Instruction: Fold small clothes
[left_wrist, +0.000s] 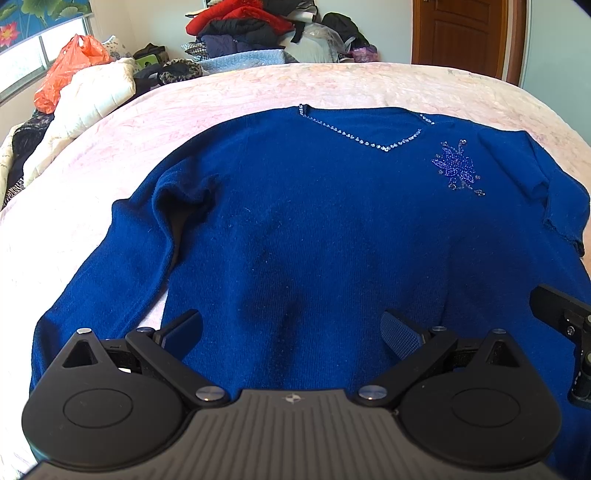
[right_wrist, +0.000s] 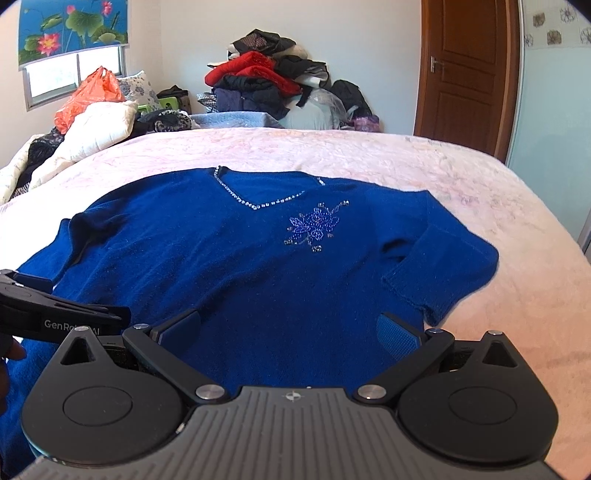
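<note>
The blue V-neck sweater (left_wrist: 314, 229) is lying face up and flat on the pink bed (left_wrist: 240, 88), its right sleeve already lying doubled inward, while the left gripper (left_wrist: 291, 328) and right gripper (right_wrist: 288, 326) are hovering over the hem, fingers apart and gripping nothing, so folding is barely starting.

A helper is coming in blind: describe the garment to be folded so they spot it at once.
Find the pink bedspread covering the bed. Spread flat at its near edge, front up, lies the blue sweater. Unlike the heaped clothes pile beyond the bed, it has a rhinestone V-neckline and a beaded flower on the chest.
</note>
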